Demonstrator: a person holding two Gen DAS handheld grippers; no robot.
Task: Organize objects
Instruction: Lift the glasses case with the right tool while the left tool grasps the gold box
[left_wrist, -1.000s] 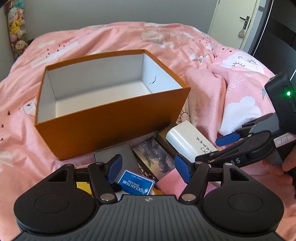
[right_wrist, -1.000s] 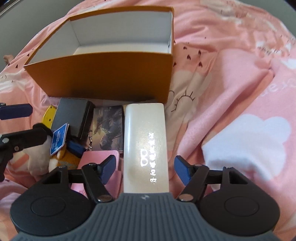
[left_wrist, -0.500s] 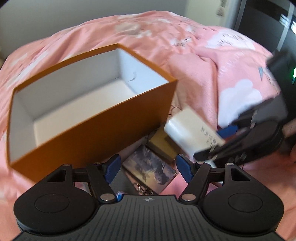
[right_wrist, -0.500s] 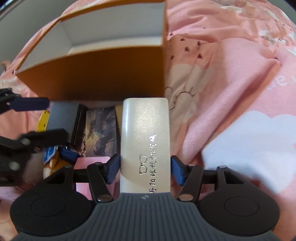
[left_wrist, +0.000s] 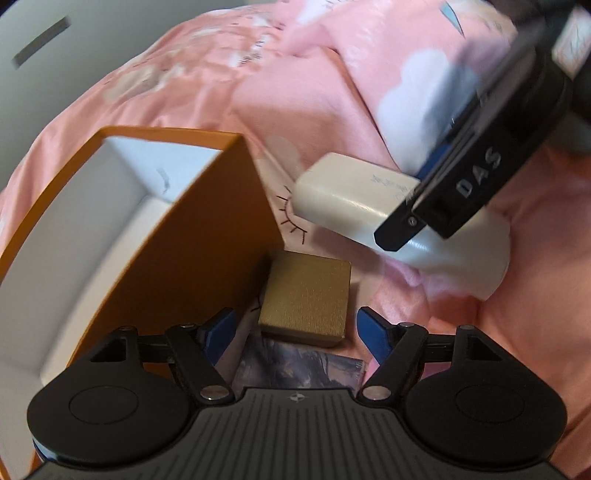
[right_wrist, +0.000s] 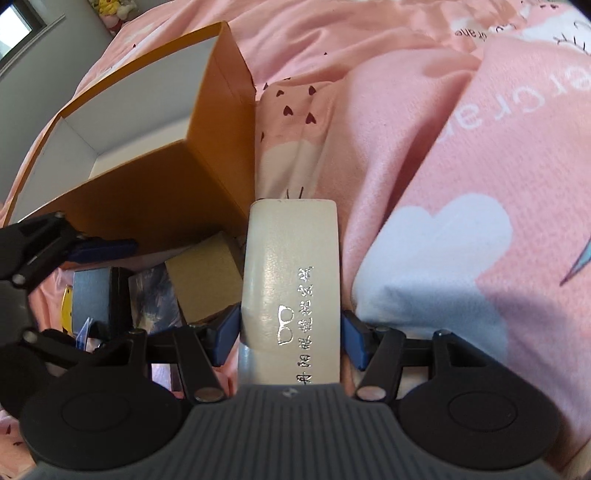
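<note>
My right gripper (right_wrist: 290, 338) is shut on a cream glasses case (right_wrist: 291, 266) with silver lettering, held just off the bed beside the orange box (right_wrist: 155, 192). From the left wrist view the same case (left_wrist: 351, 199) hangs at the right in the other gripper's black fingers. My left gripper (left_wrist: 295, 328) hovers over a small gold box (left_wrist: 306, 295) lying against the orange box (left_wrist: 207, 236), and its jaws are opening with the gold box between them, untouched. A picture card (left_wrist: 299, 365) lies just under the gripper.
The orange box has a white, bare inside (left_wrist: 92, 236). A dark grey box (right_wrist: 90, 291), a picture card (right_wrist: 153, 295) and a yellow item (right_wrist: 66, 306) lie in front of it. Pink bedding (right_wrist: 461, 147) rises in folds to the right.
The right gripper closed on the glasses case and lifted it off the pile. The left gripper rolled and moved right and down, from the blue card to over the gold box, jaws widening.
</note>
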